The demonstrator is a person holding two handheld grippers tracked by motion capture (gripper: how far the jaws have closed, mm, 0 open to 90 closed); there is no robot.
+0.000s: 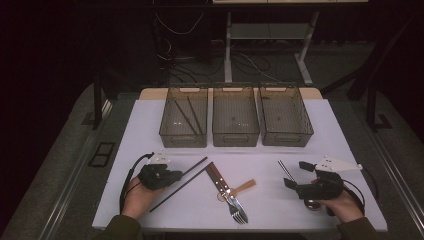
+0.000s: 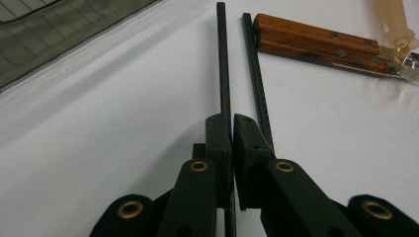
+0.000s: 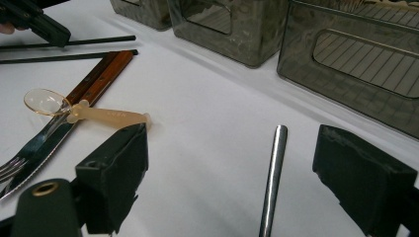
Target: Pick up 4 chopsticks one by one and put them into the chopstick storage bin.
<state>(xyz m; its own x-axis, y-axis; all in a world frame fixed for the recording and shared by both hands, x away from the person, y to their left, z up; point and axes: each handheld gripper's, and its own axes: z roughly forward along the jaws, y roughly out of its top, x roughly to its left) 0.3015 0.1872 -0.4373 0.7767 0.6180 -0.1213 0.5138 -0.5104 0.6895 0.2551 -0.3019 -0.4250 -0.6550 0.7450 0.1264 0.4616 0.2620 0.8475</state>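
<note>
Black chopstick [image 2: 223,59] is pinched in the left hand-held gripper [image 2: 232,123] — lift it level, clear of its twin [image 2: 256,69] just beside; right hand-held gripper [image 3: 232,163] gapes.

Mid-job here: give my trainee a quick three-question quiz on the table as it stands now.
1. True or false: the left gripper is shut on a black chopstick.
2. Which bin already holds chopsticks? A) left bin B) middle bin C) right bin
3. Fill in: between the open jaws of the right gripper lies a slim ____ rod.

Key
1. True: the pads pinch one chopstick, while a second chopstick lies free beside it on the table.
2. A
3. Metal; it rests on the table, and neither pad touches it.
</note>
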